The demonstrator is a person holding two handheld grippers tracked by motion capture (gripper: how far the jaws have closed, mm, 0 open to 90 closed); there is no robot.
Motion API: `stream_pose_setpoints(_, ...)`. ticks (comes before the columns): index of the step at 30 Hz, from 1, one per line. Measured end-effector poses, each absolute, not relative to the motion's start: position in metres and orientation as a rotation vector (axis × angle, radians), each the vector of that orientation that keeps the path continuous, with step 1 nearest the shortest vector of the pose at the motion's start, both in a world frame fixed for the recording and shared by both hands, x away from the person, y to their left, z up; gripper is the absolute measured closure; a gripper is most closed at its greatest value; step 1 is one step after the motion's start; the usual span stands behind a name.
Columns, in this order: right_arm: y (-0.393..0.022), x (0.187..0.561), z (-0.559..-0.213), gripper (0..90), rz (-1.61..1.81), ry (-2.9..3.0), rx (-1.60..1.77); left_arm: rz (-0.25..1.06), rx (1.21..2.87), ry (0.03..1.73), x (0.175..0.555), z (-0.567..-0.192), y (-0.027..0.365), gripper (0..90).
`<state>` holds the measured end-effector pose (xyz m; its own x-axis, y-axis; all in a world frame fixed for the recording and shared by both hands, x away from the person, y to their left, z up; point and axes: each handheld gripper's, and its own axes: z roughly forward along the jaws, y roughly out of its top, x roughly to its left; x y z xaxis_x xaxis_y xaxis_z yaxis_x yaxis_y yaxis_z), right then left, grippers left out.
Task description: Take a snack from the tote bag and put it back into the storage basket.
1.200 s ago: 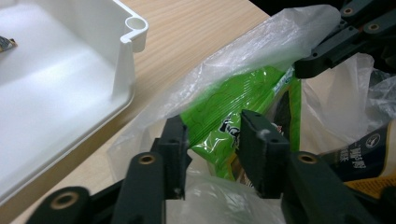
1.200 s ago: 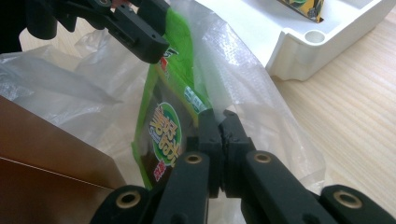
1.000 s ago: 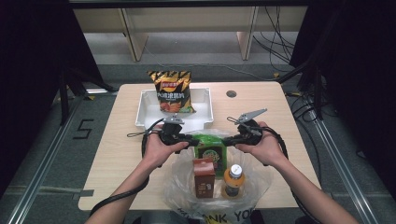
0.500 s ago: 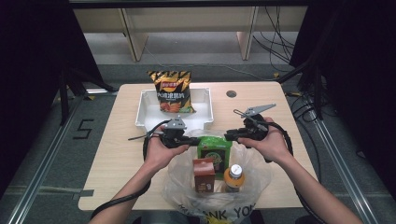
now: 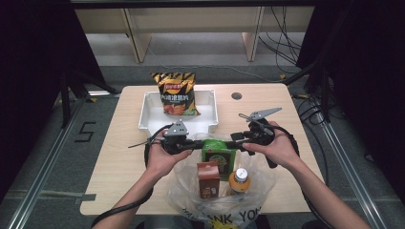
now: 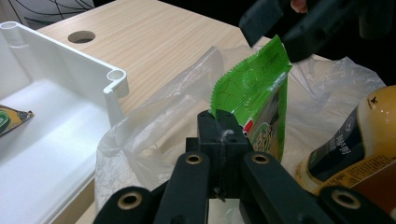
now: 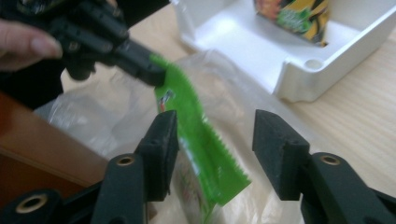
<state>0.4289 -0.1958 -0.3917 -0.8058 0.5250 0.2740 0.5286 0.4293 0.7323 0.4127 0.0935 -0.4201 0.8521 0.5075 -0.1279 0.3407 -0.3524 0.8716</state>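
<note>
A green snack packet (image 5: 218, 155) stands upright in the mouth of a clear plastic bag (image 5: 258, 183). My left gripper (image 6: 223, 123) is shut on the packet's (image 6: 254, 88) near upper corner, and it comes in from the left in the high view (image 5: 197, 142). My right gripper (image 7: 215, 128) has just been opening. The packet's (image 7: 201, 158) other edge stands loose between its open jaws. From above, the right gripper (image 5: 235, 143) faces the left one across the packet.
A brown carton (image 5: 208, 179) and an orange-capped bottle (image 5: 239, 180) stand in the bag. Behind it a white tray (image 5: 155, 114) holds a chips bag (image 5: 177, 93). A round hole (image 5: 236, 96) marks the tabletop at the back right.
The right gripper's jaws have spread apart off the green packet, and the left gripper's jaws have closed on its corner. Both hands have stayed nearly where they were.
</note>
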Motion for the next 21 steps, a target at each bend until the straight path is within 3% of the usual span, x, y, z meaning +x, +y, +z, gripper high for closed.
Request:
stream_pose_setpoints(4,-0.195,0.428,-0.402,56.3,-1.308,-2.706,-0.912,0.191,1.96,0.637,0.412,-0.421,0.094,89.9)
stream_pose_setpoints(8,-0.194,0.425,-0.408,75.2,-1.299,-2.745,-0.861,0.217,1.967,0.636,0.413,-0.421,0.095,89.6)
stream_pose_setpoints(13,-0.196,0.424,-0.408,87.6,-1.352,-2.765,-0.772,0.215,1.952,0.662,0.414,-0.423,0.097,86.5)
stream_pose_setpoints(21,-0.198,0.422,-0.404,90.0,-1.402,-2.766,-0.721,0.205,1.901,0.702,0.412,-0.419,0.103,70.4)
